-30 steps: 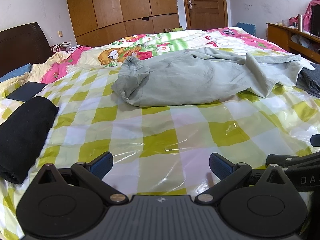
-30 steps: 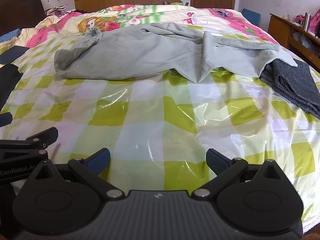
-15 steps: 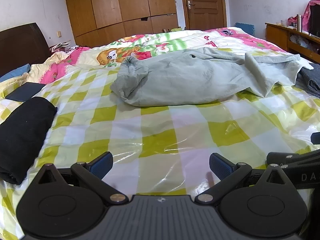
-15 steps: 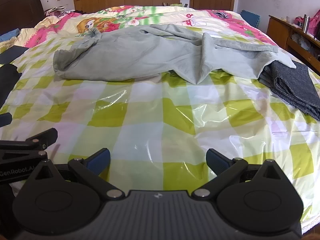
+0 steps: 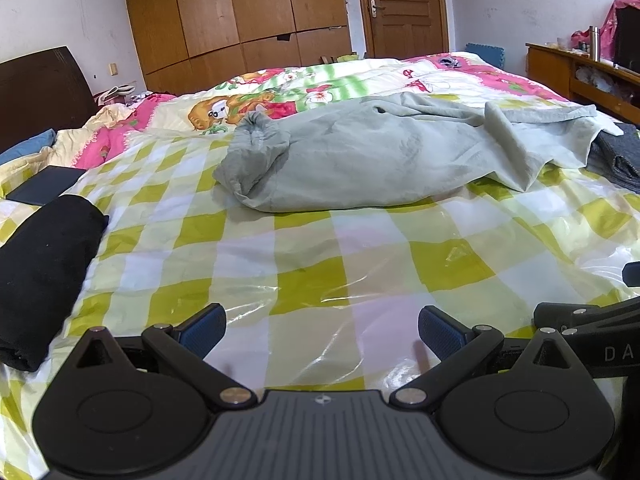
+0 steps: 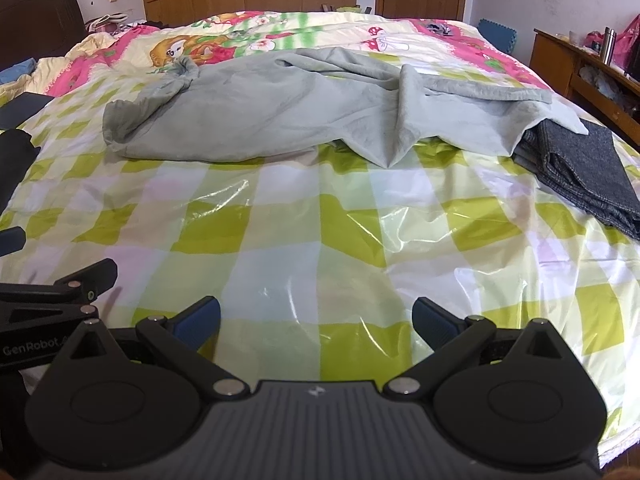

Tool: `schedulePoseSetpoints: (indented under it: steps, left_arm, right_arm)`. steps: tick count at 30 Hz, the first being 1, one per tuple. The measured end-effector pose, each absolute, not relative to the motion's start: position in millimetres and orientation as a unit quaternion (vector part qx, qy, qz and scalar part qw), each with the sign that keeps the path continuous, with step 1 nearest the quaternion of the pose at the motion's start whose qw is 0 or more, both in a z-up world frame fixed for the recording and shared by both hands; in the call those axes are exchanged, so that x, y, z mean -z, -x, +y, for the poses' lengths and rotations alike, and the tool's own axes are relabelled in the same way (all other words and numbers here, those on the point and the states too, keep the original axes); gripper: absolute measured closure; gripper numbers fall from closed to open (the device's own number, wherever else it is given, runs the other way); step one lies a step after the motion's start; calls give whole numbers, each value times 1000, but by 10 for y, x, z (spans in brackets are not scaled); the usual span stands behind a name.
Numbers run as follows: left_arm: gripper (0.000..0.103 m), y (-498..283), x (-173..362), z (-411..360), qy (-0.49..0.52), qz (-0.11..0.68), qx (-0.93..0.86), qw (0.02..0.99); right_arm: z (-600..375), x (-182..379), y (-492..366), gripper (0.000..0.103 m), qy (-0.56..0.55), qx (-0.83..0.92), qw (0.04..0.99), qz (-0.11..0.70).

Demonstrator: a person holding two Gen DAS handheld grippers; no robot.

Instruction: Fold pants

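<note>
Pale grey-green pants (image 5: pixel 384 160) lie crumpled across the middle of the bed, on the green-and-white checked plastic sheet (image 5: pixel 312 264); they also show in the right wrist view (image 6: pixel 288 108). My left gripper (image 5: pixel 320 330) is open and empty, low over the sheet near the bed's front edge, well short of the pants. My right gripper (image 6: pixel 316 322) is open and empty, beside it to the right. Part of the right gripper's body shows at the right of the left wrist view (image 5: pixel 592 320).
A folded black garment (image 5: pixel 44 276) lies at the left. Folded dark grey pants (image 6: pixel 580 172) lie at the right, partly under the pale pants. A dark flat object (image 5: pixel 44 186) lies far left. A wooden cabinet (image 6: pixel 580 68) stands right of the bed.
Both grippers have tilted or risen slightly, so the pants sit a little lower in both views. Jaws stay open; nothing was grasped.
</note>
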State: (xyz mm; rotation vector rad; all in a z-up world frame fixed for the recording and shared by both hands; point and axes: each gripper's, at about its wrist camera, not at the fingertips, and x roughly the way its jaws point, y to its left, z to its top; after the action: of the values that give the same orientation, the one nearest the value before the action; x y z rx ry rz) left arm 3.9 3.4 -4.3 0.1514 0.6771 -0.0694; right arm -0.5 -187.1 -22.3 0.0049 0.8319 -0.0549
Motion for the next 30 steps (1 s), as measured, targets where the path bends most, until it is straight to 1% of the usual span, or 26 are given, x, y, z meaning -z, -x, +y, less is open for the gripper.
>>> schedulePoseSetpoints:
  steps: [25,30]
  left_arm:
    - [0,-42,68,24,-80,331,39,940]
    - [0,-104,38,92,-65,330,35,941]
  right_arm:
    - [-1854,239,-8,1,3,30,912,408]
    - [-1834,182,-104,1,-9,19,910,414]
